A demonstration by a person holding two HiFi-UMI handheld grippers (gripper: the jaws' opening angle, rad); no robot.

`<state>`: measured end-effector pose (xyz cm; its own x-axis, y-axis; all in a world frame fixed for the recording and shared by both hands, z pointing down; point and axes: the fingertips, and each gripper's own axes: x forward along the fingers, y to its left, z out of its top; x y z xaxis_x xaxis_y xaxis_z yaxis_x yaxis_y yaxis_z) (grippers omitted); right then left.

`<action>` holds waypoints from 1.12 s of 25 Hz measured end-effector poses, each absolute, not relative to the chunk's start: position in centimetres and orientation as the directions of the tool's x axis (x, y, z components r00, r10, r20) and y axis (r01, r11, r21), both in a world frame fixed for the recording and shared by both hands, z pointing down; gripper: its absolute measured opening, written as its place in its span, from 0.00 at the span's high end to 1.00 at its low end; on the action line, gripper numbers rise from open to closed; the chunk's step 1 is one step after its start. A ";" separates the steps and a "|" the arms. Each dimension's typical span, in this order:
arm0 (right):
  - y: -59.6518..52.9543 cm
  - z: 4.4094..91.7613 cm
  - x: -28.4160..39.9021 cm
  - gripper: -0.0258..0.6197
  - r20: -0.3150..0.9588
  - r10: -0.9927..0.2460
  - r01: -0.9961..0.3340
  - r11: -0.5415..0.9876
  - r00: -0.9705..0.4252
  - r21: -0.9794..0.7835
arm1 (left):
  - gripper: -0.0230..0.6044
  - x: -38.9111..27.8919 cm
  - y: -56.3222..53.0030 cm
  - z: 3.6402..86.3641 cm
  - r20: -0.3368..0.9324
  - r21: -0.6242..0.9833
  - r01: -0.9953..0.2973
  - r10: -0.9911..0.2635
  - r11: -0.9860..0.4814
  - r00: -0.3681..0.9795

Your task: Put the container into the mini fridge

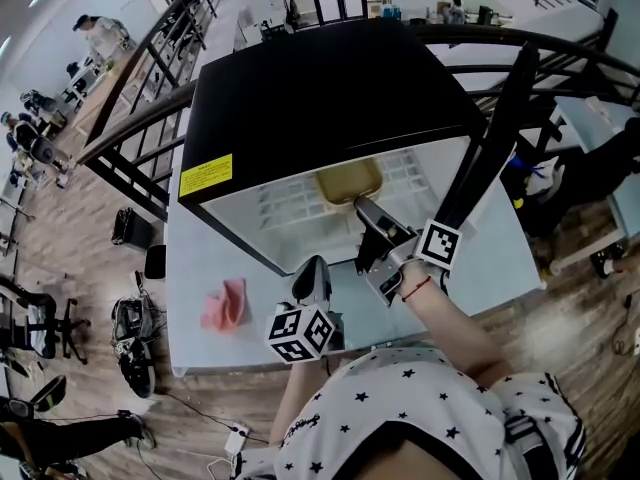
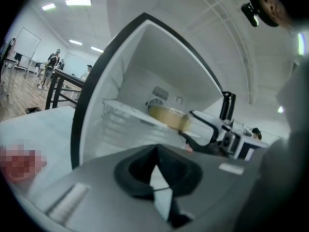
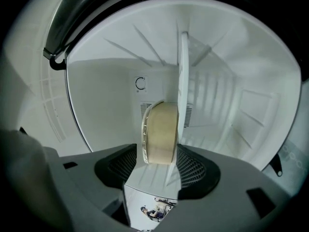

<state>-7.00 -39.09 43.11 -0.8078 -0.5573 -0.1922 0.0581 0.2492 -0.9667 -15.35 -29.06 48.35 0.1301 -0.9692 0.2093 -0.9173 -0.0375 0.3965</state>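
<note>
The black mini fridge (image 1: 330,88) stands open on the white table (image 1: 190,268). A shallow tan container (image 1: 348,180) rests on the fridge's white shelf (image 1: 285,208). My right gripper (image 1: 364,211) is at the fridge mouth just in front of the container, open. In the right gripper view the container (image 3: 159,134) sits ahead between the spread jaws of the right gripper (image 3: 154,170), with a gap on each side. My left gripper (image 1: 312,268) hangs lower, in front of the fridge, shut and holding nothing. The left gripper view shows the container (image 2: 169,117) on the shelf and the right gripper (image 2: 205,129) beside it.
The fridge door (image 1: 490,148) is swung open on the right, next to my right arm. A pink cloth (image 1: 225,303) lies on the table left of my left gripper. A dark railing (image 1: 140,88) runs behind the table, with desks and people below.
</note>
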 end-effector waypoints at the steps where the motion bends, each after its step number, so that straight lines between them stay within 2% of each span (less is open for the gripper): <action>1: -39.1 43.1 -6.8 0.62 -0.191 -0.550 0.045 0.267 -0.813 -0.963 | 0.95 -15.1 -29.2 48.4 0.210 0.397 -0.917 -0.969 -0.036 0.129; 7: -37.7 42.9 -6.2 0.61 -0.180 -0.484 -0.041 0.412 -0.857 -0.910 | 0.95 -14.5 -29.3 48.9 0.212 0.401 -0.916 -0.971 -0.021 0.115; 11: -36.2 44.0 -5.4 0.61 -0.073 -0.479 -0.227 0.538 -0.875 -0.812 | 0.95 -14.0 -29.1 49.0 0.216 0.397 -0.917 -0.969 -0.024 0.118; 15: -34.9 43.8 -4.7 0.62 0.008 -0.498 -0.402 0.690 -0.867 -0.602 | 0.95 -13.5 -28.9 48.8 0.220 0.390 -0.920 -0.966 -0.037 0.132; 19: -33.8 44.4 -3.8 0.82 0.080 -0.532 -0.509 0.741 -0.843 -0.438 | 0.95 -13.0 -28.4 48.5 0.222 0.377 -0.924 -0.963 -0.059 0.152; 22: -32.7 44.8 -3.5 0.87 0.118 -0.544 -0.547 0.757 -0.830 -0.358 | 0.95 -12.8 -27.7 48.4 0.222 0.372 -0.925 -0.961 -0.072 0.164; 28: -29.8 45.0 -3.5 0.91 0.164 -0.556 -0.580 0.787 -0.815 -0.210 | 0.95 -12.6 -25.7 47.7 0.213 0.372 -0.924 -0.961 -0.085 0.175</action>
<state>-3.47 -29.79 45.00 -0.8148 -0.5560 0.1644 -0.5796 0.7872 -0.2104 -12.60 -25.69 47.74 0.1747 -0.9612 0.2134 -0.9242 -0.0853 0.3722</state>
